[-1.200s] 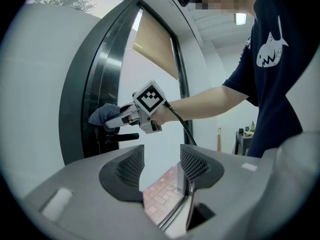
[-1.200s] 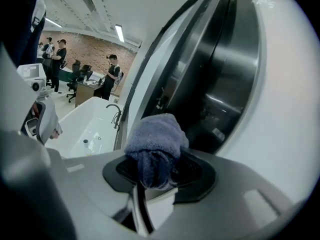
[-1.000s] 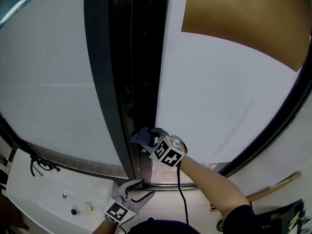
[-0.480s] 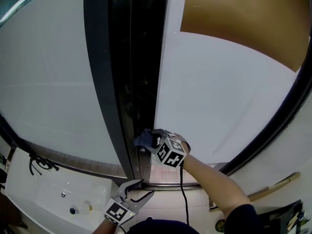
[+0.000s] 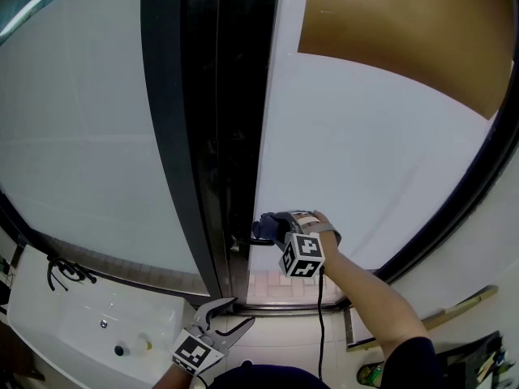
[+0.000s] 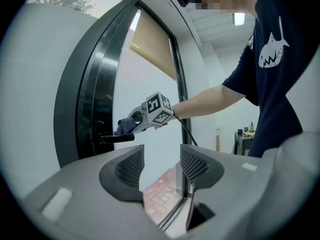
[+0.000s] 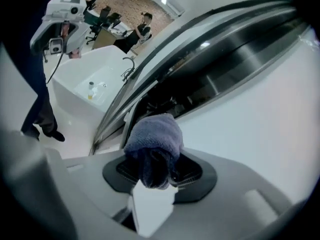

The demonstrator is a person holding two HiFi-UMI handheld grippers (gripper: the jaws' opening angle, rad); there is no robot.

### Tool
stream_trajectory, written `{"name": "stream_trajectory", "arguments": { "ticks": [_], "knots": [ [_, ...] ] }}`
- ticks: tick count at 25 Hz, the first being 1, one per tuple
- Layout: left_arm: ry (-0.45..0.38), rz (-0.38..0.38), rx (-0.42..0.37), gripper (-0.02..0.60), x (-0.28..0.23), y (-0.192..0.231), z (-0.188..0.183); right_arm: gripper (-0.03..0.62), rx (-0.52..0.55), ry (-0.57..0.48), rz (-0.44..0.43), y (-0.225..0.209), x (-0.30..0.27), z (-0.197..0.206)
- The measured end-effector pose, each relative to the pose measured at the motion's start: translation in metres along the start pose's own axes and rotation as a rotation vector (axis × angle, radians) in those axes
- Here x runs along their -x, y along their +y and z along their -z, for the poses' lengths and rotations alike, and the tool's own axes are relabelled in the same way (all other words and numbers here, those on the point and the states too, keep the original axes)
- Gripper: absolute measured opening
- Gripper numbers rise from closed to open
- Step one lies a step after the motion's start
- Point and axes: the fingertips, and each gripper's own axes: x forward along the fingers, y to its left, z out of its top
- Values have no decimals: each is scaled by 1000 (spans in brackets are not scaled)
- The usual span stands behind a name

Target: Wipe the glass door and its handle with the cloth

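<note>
The glass door (image 5: 349, 152) stands beside a black frame (image 5: 207, 128). Its black lever handle (image 5: 246, 241) juts out from the frame's edge; in the left gripper view the handle (image 6: 116, 138) points right. My right gripper (image 5: 269, 227) is shut on a blue-grey cloth (image 5: 261, 228) and presses it at the handle's free end. The bunched cloth (image 7: 154, 136) fills the jaws in the right gripper view, and the cloth (image 6: 126, 126) rests on the lever. My left gripper (image 5: 225, 313) hangs low, open and empty, well below the handle.
A white basin (image 5: 89, 322) with a dark faucet (image 5: 65, 272) sits at lower left. A brown blind (image 5: 405, 31) covers the top of the right pane. A tiled sill (image 5: 280, 286) runs along the door's foot. A wooden stick (image 5: 454, 308) leans at lower right.
My right gripper with the cloth has slid to the right along the handle, away from the black frame. The left gripper has stayed where it was.
</note>
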Motion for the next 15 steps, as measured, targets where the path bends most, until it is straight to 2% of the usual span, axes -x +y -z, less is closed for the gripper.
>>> {"name": "stream_trajectory", "arguments": {
  "ticks": [5,15],
  "knots": [
    [3,6,2,221,0,-2,-1,161,47,69,22,3,12,34],
    [3,31,-10,221,1,-10,0,161,-20,213,59,1,59,124]
  ]
}}
